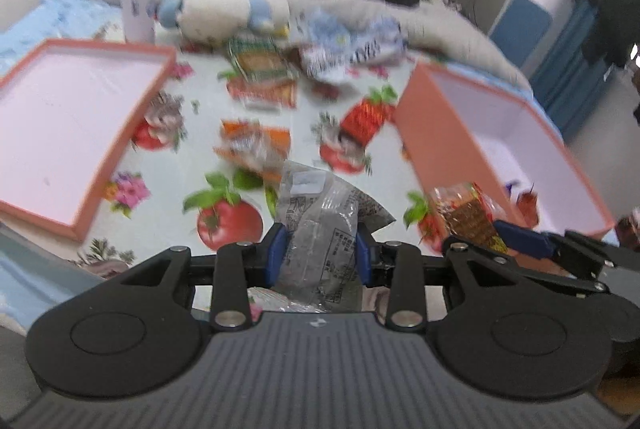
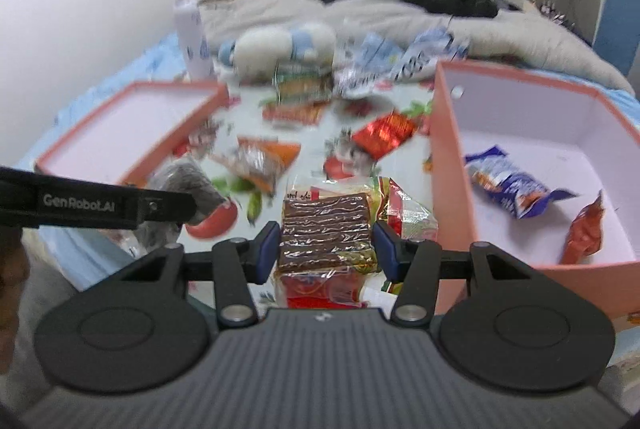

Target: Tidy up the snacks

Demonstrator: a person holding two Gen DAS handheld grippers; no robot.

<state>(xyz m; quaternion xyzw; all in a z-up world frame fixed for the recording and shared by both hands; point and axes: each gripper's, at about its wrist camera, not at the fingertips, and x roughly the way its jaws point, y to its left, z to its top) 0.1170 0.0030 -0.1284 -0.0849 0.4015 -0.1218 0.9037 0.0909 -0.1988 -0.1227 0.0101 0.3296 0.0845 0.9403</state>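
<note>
- Grey-and-clear film: a crinkled grey snack packet (image 1: 320, 229) is pinched between the blue pads of the left gripper (image 1: 322, 253), the jaws closed partway on the wrapper, which bulges above and below the grip.
- Clear wrapper over a brown ridged bar: the chocolate-bar packet (image 2: 326, 233) sits between the blue pads of the right gripper (image 2: 326, 247); the jaws are pressed against its two long edges, holding it.
- Both packets appear clear of the fruit-print cloth (image 1: 188, 165), so the step in hand is judged to be the carry from the pile to a container.
- Salmon-pink deep box (image 2: 448, 157) stands to the right, near the right gripper; it already holds a blue snack bag (image 2: 508, 185) and an orange-red snack bag (image 2: 584, 233).
- Shallow pink lid (image 1: 116, 149) lies open-side up at the left, with nothing seen in it.
- Loose snacks remain on the cloth: an orange packet (image 1: 256, 145), a red foil packet (image 2: 384, 133), and a blurred heap of blue-white wrappers (image 2: 400, 65) farther back.
- Next move, as judged: bring each packet over the deep box's near wall, lower it inside, then spread the jaws; the right gripper is nearer, so the two should go in turn to avoid crowding.
</note>
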